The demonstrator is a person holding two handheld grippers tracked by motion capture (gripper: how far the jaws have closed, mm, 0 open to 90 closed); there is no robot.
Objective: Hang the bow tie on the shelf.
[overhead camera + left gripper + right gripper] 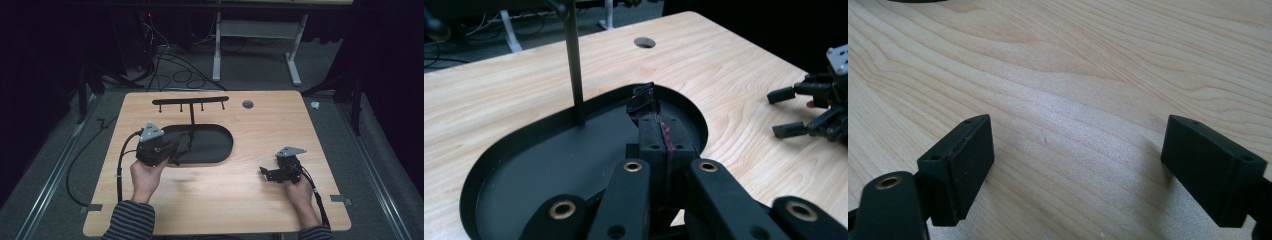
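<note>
We hold the left gripper (176, 150) over the near-left rim of the black oval tray (220, 150), our left hand (146, 176) behind it. In the left gripper view its jaws are pressed together on a small crumpled black object (643, 102), with a thin red line showing in the seam between the pads; we cannot tell what the object is. A slim black post (574, 60) stands upright in the tray, carrying a crossbar with pegs (190, 101). The right gripper (266, 173) rests low over the bare wooden table (250, 200), well apart from the tray, its jaws spread wide with nothing between them.
</note>
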